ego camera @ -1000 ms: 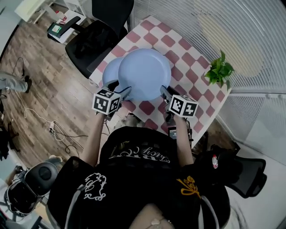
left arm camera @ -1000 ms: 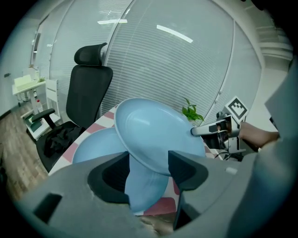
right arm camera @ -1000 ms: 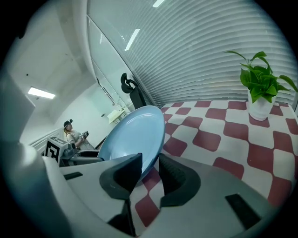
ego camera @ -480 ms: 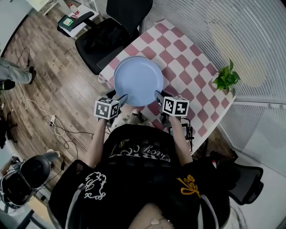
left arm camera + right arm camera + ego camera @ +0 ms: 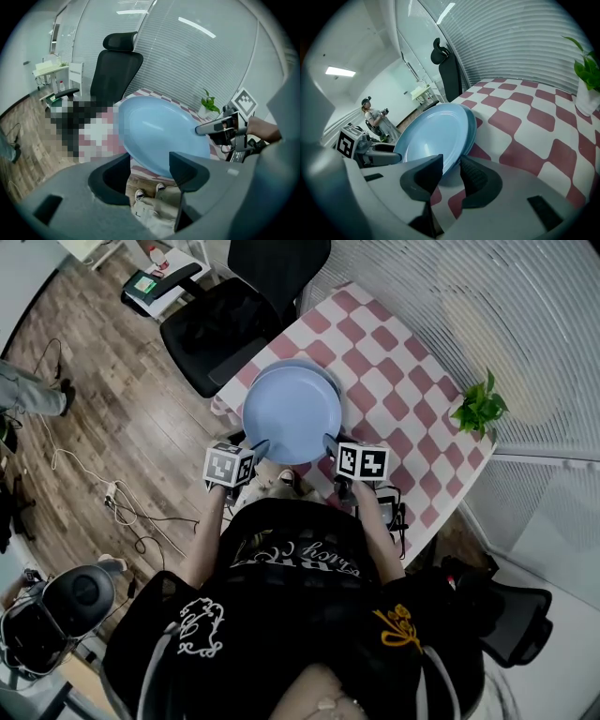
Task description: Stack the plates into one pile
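Note:
A light blue plate (image 5: 292,413) hangs tilted just above a second blue plate (image 5: 314,368), whose rim shows at its far edge on the checkered table (image 5: 394,381). My right gripper (image 5: 330,442) is shut on the upper plate's near right rim; in the right gripper view the jaws (image 5: 450,171) pinch that rim, with the upper plate (image 5: 431,136) over the lower plate (image 5: 472,124). My left gripper (image 5: 260,444) is at the plate's near left rim. In the left gripper view its jaws (image 5: 150,166) stand wide apart around the plate (image 5: 159,131) without pressing on it.
A potted plant (image 5: 480,407) stands at the table's right edge. A black office chair (image 5: 234,320) sits beyond the table's left corner. Cables (image 5: 122,512) lie on the wooden floor at left. A person (image 5: 375,119) stands far off in the right gripper view.
The held plate has moved away from me and down, from beside the second plate to over it, so the lower plate is now mostly covered. Both grippers moved with it.

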The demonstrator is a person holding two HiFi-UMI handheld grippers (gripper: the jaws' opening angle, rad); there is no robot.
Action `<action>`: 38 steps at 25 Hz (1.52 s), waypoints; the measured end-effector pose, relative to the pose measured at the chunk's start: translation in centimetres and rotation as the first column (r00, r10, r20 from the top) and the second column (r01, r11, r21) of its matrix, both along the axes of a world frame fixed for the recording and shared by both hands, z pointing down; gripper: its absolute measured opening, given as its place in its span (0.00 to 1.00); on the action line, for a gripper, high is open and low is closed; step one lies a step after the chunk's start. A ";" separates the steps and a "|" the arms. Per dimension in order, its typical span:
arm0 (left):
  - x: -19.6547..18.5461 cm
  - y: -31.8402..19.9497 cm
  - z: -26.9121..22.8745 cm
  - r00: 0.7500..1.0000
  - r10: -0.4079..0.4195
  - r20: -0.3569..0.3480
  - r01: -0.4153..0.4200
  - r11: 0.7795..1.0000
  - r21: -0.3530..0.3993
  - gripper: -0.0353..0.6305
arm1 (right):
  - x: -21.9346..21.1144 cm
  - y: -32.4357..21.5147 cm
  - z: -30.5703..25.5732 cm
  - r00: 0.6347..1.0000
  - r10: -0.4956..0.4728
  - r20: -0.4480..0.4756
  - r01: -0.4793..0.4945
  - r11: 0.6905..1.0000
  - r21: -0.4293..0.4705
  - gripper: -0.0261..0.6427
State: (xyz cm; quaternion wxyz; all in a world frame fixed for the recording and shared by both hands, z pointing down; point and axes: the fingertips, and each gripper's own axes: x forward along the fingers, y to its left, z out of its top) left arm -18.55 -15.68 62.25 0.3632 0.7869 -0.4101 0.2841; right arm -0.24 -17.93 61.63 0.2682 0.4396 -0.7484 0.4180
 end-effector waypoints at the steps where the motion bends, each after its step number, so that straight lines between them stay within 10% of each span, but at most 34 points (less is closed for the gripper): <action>1: -0.1 -0.1 0.1 1.000 0.001 -0.002 -0.001 1.000 -0.003 0.46 | 0.0 0.0 0.2 1.000 0.001 -0.004 -0.001 1.000 -0.005 0.20; 23: -1.1 -3.1 -0.1 1.000 0.012 -0.026 -0.011 0.999 0.045 0.46 | 0.3 -1.6 -0.4 0.998 0.047 -0.043 -0.045 0.998 0.053 0.25; 38: 2.0 -3.3 -8.1 0.980 0.134 -0.145 -0.086 0.951 0.297 0.34 | -0.9 -1.8 -8.1 0.992 0.116 0.055 -0.128 0.940 0.318 0.17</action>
